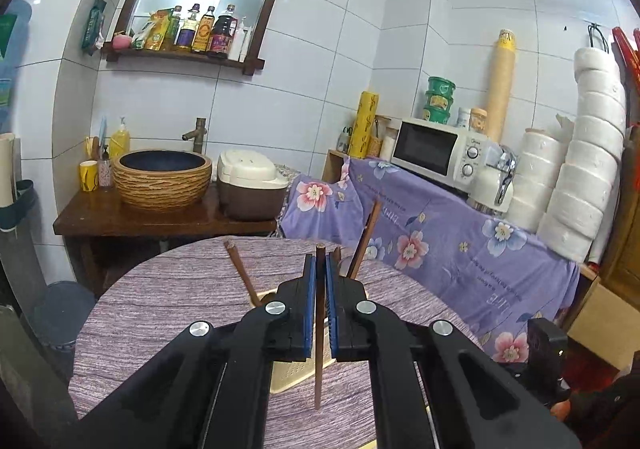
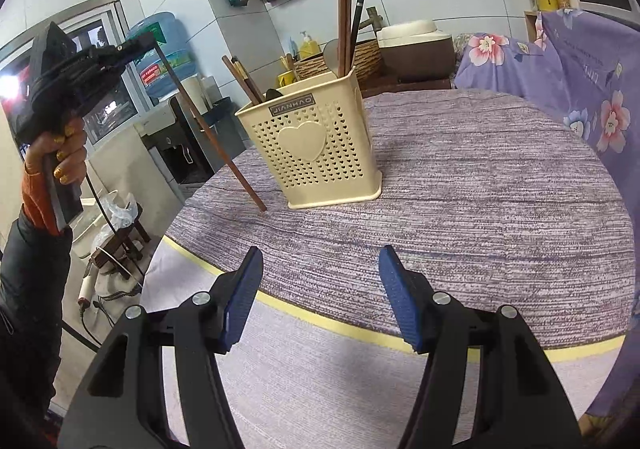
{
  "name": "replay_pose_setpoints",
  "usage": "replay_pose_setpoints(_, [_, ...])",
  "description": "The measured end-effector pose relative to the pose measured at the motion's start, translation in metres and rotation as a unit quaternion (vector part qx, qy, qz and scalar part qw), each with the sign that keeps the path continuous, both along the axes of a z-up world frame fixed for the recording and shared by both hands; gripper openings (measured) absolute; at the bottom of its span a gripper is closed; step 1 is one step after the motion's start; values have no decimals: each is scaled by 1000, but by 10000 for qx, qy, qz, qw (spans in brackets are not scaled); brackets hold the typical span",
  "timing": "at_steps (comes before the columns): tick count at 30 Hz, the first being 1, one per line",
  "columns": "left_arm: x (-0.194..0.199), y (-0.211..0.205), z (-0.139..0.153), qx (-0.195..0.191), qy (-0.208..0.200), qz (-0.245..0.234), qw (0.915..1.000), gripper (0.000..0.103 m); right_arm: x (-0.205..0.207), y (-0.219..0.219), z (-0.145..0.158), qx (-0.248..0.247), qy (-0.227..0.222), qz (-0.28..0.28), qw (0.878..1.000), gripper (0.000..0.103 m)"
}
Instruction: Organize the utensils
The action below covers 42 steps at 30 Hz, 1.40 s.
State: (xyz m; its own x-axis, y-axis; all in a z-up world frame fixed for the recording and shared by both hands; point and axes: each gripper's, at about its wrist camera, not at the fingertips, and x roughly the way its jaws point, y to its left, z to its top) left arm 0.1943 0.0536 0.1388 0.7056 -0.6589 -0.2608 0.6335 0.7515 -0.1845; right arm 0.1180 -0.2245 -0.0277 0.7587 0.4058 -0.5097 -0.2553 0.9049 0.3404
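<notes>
The left hand-held gripper (image 1: 320, 269) is closed on a single brown chopstick (image 1: 319, 329), its blue pads pinching the stick near the upper end so that most of the length hangs below the jaws. In the right wrist view the same chopstick (image 2: 212, 133) runs on a slant — top end at the gripper up and to the left, lower tip down near the table (image 2: 480, 189), just beside the left foot of the cream utensil holder (image 2: 312, 145); whether the tip touches the cloth I cannot tell.

The holder stands upright on the table, already carrying several chopsticks and what looks like a spoon. Its open mouth lies to the right of and below the gripped end, so the stick's long axis leans away from the opening rather than over it. The coming move, as I judge it, needs the tip lifted above the rim and the stick brought nearer upright.

The right hand-held gripper (image 2: 320, 297) hangs open and empty over the near table edge — farther from the stick than the left.
</notes>
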Motion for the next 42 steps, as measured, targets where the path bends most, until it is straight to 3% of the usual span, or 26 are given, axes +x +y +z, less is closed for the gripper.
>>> replay_pose_setpoints(8, [2, -19, 83, -126, -748, 47, 9971, 6, 2, 7, -3, 97, 33, 133, 9999, 61])
replay_pose_setpoints(10, [8, -26, 98, -25, -1038, 216, 9944, 6, 1, 8, -1, 109, 17, 138, 9998, 61])
replay_pose_setpoints(12, [21, -33, 102, -22, -1076, 332, 9936, 6, -2, 8, 0, 97, -16, 132, 9999, 61])
replay_pose_setpoints(16, [48, -45, 79, -26, -787, 376, 9962, 6, -6, 5, -3, 118, 24, 101, 9999, 61])
replay_pose_setpoints(22, [77, -61, 11, 320, -167, 464, 9983, 6, -8, -2, -10, 159, 120, 36, 9998, 61])
replay_pose_setpoints(26, [89, -63, -32, 351, 200, 510, 9979, 6, -9, -3, -13, 207, 151, 2, 9997, 61])
replay_pose_setpoints(33, [87, -61, -39, 363, 259, 593, 9972, 7, -8, -5, -12, 219, 140, -73, 9996, 61])
replay_pose_setpoints(35, [79, -62, -39, 528, 277, 726, 9956, 17, -9, -6, -11, 205, 106, -118, 9997, 64])
replay_pose_setpoints(36, [73, -63, -40, 598, 238, 832, 9945, 45, -9, -6, -11, 190, 86, -152, 9997, 68])
replay_pose_setpoints(37, [62, -61, -42, 595, 144, 966, 9934, 67, -9, -6, -10, 169, 66, -182, 9997, 70])
replay_pose_setpoints(39, [39, -55, -50, 452, 56, 1038, 9936, 74, -11, -7, -7, 73, -20, -261, 9996, 74])
replay_pose_setpoints(42, [2, -46, -73, 418, 249, 1216, 9914, 79, -15, -8, -4, -173, -178, -425, 9988, 80])
